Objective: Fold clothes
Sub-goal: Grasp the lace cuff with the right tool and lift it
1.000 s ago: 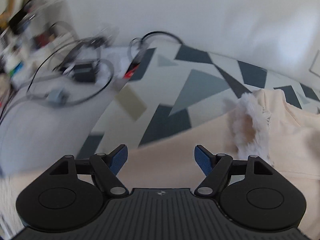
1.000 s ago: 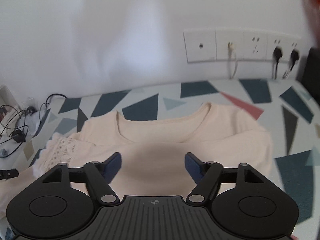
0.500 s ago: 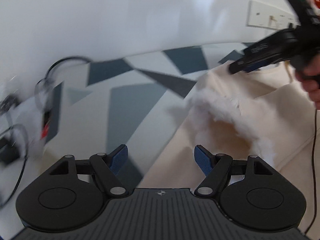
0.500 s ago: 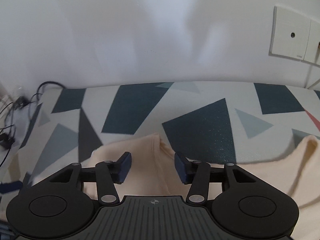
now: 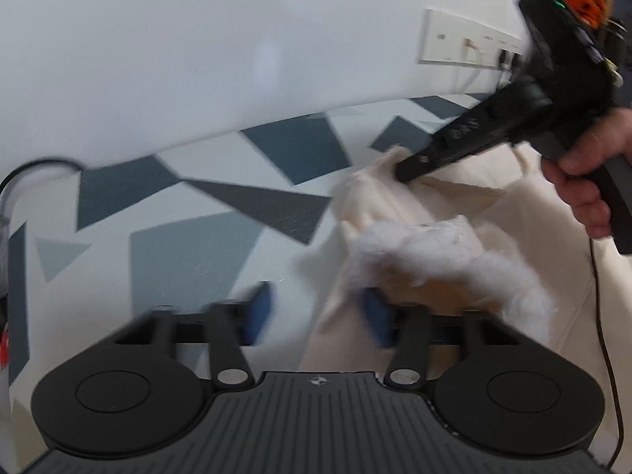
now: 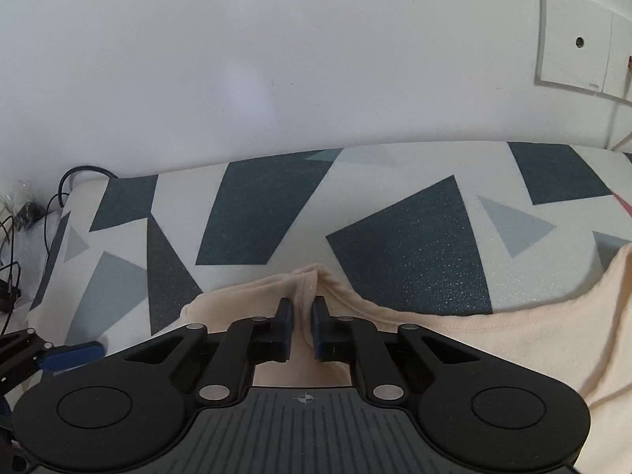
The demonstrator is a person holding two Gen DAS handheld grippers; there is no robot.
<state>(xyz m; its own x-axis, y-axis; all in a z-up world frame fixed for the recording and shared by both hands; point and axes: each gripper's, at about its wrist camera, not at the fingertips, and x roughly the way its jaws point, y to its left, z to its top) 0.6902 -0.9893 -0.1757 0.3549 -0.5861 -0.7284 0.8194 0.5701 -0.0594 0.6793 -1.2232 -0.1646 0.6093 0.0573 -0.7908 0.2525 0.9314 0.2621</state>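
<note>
A cream top point(image 5: 466, 197) lies on the patterned table cover point(image 5: 221, 245), with a fluffy white lace sleeve point(image 5: 434, 252) bunched on its left side. My left gripper point(image 5: 316, 314) is open and blurred. The garment's edge lies between its blue pads point(image 5: 258, 312), just in front of the fluffy sleeve. My right gripper point(image 6: 302, 316) is shut on a raised fold of the cream top point(image 6: 312, 276) near the shoulder. In the left wrist view the right gripper point(image 5: 403, 173) pinches that fold, held by a hand point(image 5: 584, 181). The left gripper's blue pad point(image 6: 75, 353) shows at lower left.
A white wall rises right behind the table, with a socket panel point(image 5: 466, 39) point(image 6: 576, 39). Black cables point(image 6: 23, 213) lie at the table's left end. A thin cable point(image 5: 596, 316) hangs from the right gripper over the top.
The right gripper has shut on the top's shoulder fold. The left gripper's fingers have drawn closer together and moved up to the fluffy sleeve.
</note>
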